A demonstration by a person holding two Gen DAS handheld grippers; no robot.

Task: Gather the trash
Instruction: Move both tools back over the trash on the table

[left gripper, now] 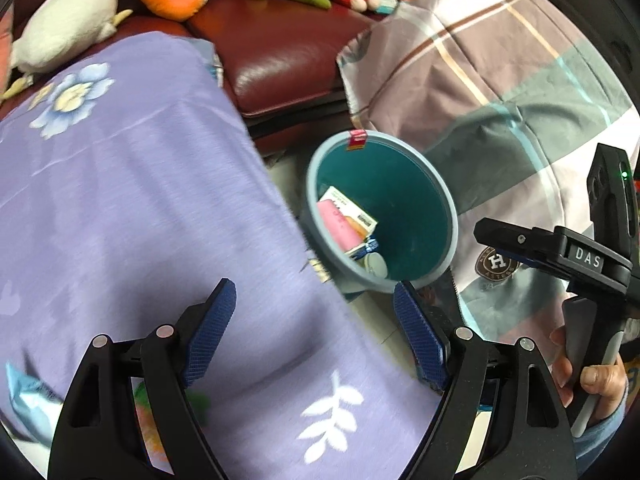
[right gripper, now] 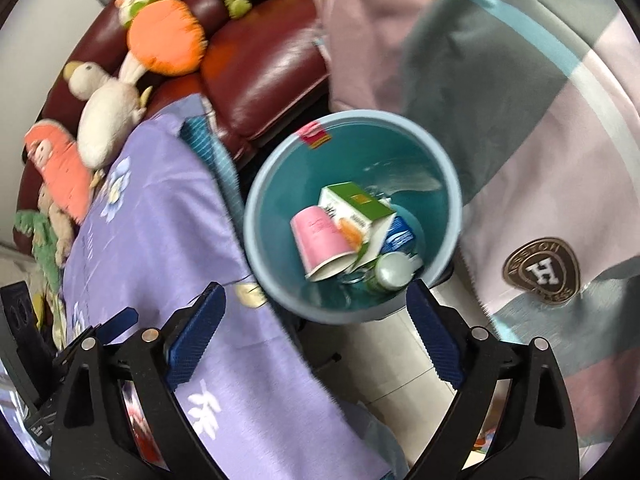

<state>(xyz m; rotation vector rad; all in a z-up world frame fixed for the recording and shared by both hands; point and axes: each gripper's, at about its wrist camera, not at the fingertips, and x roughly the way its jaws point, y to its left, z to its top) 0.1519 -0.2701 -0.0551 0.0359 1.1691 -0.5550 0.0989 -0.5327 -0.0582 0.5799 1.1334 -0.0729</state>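
Sofa cushions in dark red leather (right gripper: 264,60) fill the background, plush toys (right gripper: 160,36) lined along them, and down on the pale tiled floor (right gripper: 384,360) stands the bin (right gripper: 256,240), the task's own target. It sits in the gap between a lilac floral cloth (right gripper: 160,240) on one side and a plaid blanket (right gripper: 520,120) on the other, its mouth facing up so drops go straight in.

Inside the bin already: 1 pink paper cup (right gripper: 320,240) on its side against the near wall, 1 green-and-white carton (right gripper: 356,204) leaning over it, a blue carton (right gripper: 400,236) beside that, and a small bottle with a white cap (right gripper: 390,272) nearest the rim. A red-and-pink clip or tag (right gripper: 314,134) hangs on the far rim.

Right gripper (right gripper: 316,328) hovers just above the near rim, jaws spread wide, nothing between the blue pads (right gripper: 196,340). By my reading that suits a drop just made, since the trash lies directly ahead of it.

Left gripper (left gripper: 314,332) hangs over the lilac cloth's edge, beside the bin's near rim, jaws also standing wide and empty. In its view the right hand (left gripper: 592,376) wraps the other tool's handle at the right edge.

Something green and orange (left gripper: 160,404) peeks out low behind the left finger; too hidden to name, possibly more trash to fetch.
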